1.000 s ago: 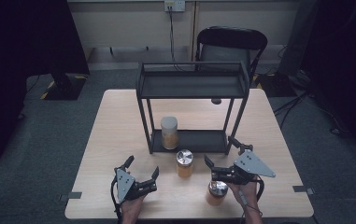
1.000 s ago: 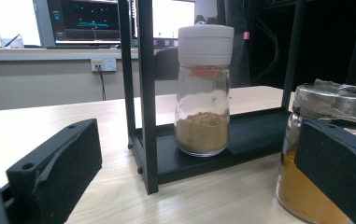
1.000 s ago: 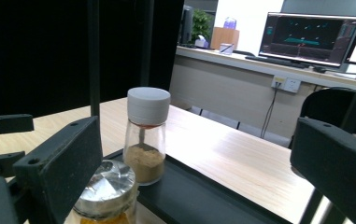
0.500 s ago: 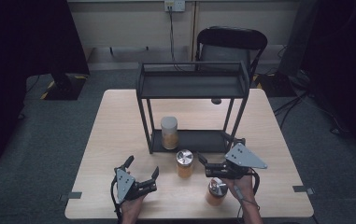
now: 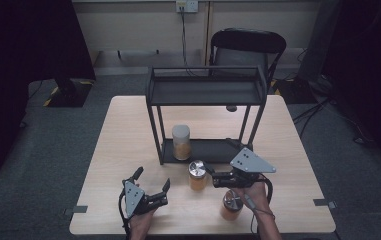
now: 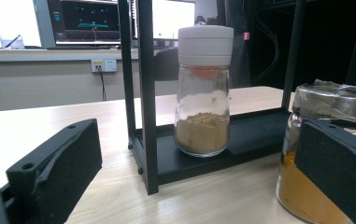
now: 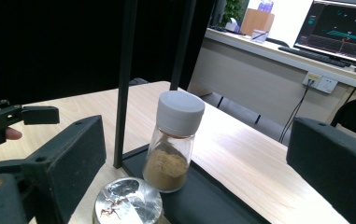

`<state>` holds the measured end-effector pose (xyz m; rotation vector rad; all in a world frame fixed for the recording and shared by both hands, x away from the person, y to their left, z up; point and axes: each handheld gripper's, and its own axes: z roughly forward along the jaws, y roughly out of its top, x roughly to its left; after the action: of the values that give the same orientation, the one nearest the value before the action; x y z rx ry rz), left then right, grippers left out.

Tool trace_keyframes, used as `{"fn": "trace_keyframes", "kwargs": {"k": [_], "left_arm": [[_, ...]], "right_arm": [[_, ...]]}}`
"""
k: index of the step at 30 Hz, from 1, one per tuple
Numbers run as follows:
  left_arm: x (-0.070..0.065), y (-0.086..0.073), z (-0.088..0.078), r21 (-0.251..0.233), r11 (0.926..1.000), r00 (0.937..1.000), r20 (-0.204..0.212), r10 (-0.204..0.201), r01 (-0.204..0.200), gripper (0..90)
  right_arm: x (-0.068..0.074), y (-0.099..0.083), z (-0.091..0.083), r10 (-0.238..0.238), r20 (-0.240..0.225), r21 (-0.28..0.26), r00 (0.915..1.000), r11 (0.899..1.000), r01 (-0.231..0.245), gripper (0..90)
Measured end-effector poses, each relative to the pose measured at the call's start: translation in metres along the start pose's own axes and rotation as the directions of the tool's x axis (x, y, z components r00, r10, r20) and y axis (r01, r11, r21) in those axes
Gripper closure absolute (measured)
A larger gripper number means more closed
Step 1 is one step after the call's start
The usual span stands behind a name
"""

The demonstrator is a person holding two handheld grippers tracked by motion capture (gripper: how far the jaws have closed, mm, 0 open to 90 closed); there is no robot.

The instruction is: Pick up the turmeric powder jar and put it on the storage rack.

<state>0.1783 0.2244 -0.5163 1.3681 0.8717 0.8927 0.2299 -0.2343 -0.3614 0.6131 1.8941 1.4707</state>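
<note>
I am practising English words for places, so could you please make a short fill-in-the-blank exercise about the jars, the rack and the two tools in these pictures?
1. The white-capped jar stands on the ____ shelf of the black rack.
2. The foil-topped jar in front of the rack holds ____ powder.
3. The jaws of the right tool stand ____.
4. The left tool holds ____.

Missing words: bottom; orange; open; nothing

I count three jars with powder in them, one with a white lid (image 5: 181, 142) and two with shiny silver lids (image 5: 197, 175) (image 5: 231, 205), plus one black rack (image 5: 208, 91), one table (image 5: 128, 130) and one chair (image 5: 248, 46).
</note>
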Motion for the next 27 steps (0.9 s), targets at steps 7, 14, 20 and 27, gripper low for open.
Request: {"fn": "trace_keyframes", "kwargs": {"k": [7,14,20,27], "left_arm": [[0.000,0.000,0.000,-0.001,1.0000,1.0000,0.000,0.001,-0.001,0.3],[0.000,0.000,0.000,-0.001,1.0000,1.0000,0.002,0.000,0.000,0.3],[0.000,0.000,0.000,-0.001,1.0000,1.0000,0.003,0.001,-0.001,0.3],[0.000,0.000,0.000,-0.001,1.0000,1.0000,0.003,0.001,-0.001,0.3]], "right_arm": [[-0.003,0.011,0.009,-0.014,-0.041,0.038,0.9991,0.999,0.015,4.9],[-0.004,0.018,0.022,-0.026,-0.086,0.094,0.9960,0.995,0.034,4.9],[-0.006,0.027,0.034,-0.040,-0.130,0.153,0.9908,0.986,0.060,5.8],[-0.006,0.034,0.044,-0.044,-0.158,0.203,0.9865,0.976,0.076,6.8]]}}
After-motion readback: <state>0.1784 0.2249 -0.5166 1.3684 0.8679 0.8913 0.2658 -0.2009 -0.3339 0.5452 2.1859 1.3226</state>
